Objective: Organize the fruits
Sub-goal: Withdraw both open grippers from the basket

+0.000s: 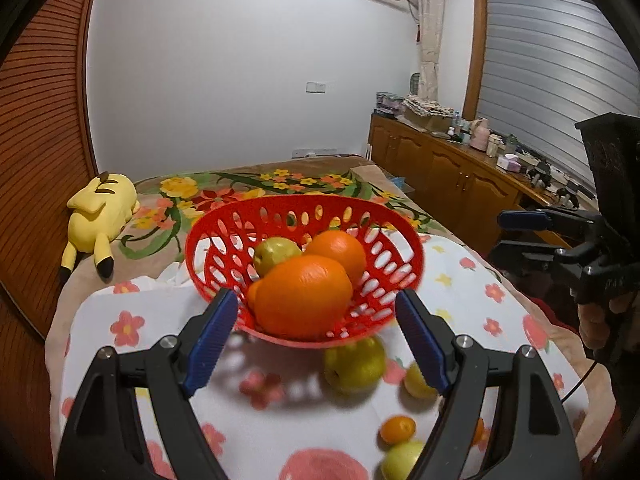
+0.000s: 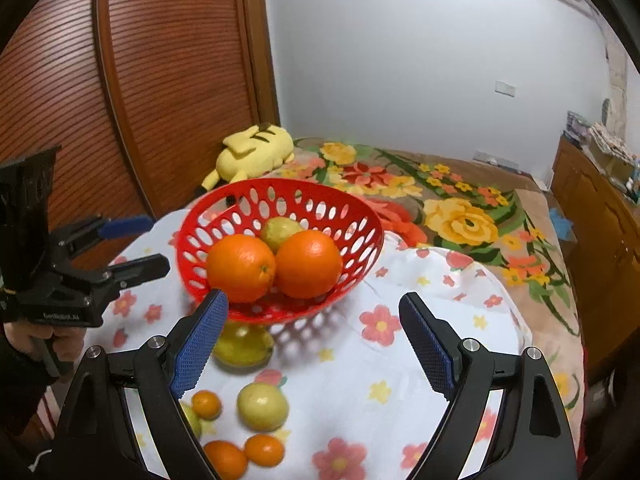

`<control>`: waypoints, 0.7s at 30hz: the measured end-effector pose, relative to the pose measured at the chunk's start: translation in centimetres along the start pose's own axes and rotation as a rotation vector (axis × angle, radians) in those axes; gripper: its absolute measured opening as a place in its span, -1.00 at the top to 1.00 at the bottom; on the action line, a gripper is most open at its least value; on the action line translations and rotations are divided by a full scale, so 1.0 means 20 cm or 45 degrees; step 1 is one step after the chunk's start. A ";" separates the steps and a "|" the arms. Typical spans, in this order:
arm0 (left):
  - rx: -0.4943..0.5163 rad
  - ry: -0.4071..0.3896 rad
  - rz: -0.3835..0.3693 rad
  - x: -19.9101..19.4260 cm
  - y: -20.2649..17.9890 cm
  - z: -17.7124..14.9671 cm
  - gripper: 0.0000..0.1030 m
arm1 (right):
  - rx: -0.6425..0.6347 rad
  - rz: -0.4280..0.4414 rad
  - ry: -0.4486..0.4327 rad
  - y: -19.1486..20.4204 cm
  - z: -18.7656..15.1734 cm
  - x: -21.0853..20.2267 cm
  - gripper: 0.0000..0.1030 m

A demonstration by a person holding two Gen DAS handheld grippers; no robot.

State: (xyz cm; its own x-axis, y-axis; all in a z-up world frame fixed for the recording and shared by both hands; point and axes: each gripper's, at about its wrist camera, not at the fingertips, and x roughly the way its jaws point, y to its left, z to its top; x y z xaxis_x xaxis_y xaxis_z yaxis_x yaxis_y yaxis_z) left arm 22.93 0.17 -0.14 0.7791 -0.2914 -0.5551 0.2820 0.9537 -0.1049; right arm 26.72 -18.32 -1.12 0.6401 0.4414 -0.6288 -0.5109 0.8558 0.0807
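Note:
A red slotted basket (image 1: pixel 224 224) (image 2: pixel 348 216) stands on a floral cloth and holds two oranges (image 1: pixel 304 298) (image 2: pixel 240 266) and a green-yellow fruit (image 1: pixel 274 254) (image 2: pixel 280 230). Loose on the cloth in front lie yellow-green fruits (image 1: pixel 354 364) (image 2: pixel 263 406) and small oranges (image 1: pixel 397 429) (image 2: pixel 206 404). My left gripper (image 1: pixel 316 338) is open and empty, just before the basket; it also shows in the right wrist view (image 2: pixel 140 244). My right gripper (image 2: pixel 314 340) is open and empty, above the cloth; it shows at the right in the left wrist view (image 1: pixel 520 236).
The cloth (image 2: pixel 400 360) covers a bed with a flowered blanket (image 2: pixel 460 216). A yellow plush toy (image 1: pixel 100 212) (image 2: pixel 252 152) lies at the back left by a wooden slatted wall (image 2: pixel 80 100). A wooden cabinet (image 1: pixel 448 176) with clutter runs along the right.

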 end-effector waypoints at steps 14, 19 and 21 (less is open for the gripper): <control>0.010 -0.045 0.009 -0.30 -0.08 -0.20 -0.60 | 0.132 -0.058 -0.075 0.12 -0.39 -0.26 -0.73; 0.014 -0.064 0.071 -0.36 -0.09 -0.28 -0.61 | 0.175 -0.048 -0.086 0.14 -0.51 -0.31 -0.73; 0.011 -0.052 0.063 -0.37 -0.09 -0.31 -0.62 | 0.173 -0.054 -0.092 0.15 -0.55 -0.33 -0.73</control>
State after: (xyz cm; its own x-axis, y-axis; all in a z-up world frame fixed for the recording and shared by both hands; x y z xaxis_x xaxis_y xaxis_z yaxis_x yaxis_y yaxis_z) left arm 13.24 1.00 -0.99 0.8144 -0.2471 -0.5252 0.2472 0.9663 -0.0712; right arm 14.64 -21.54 -5.30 0.7016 0.4180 -0.5771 -0.4031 0.9007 0.1622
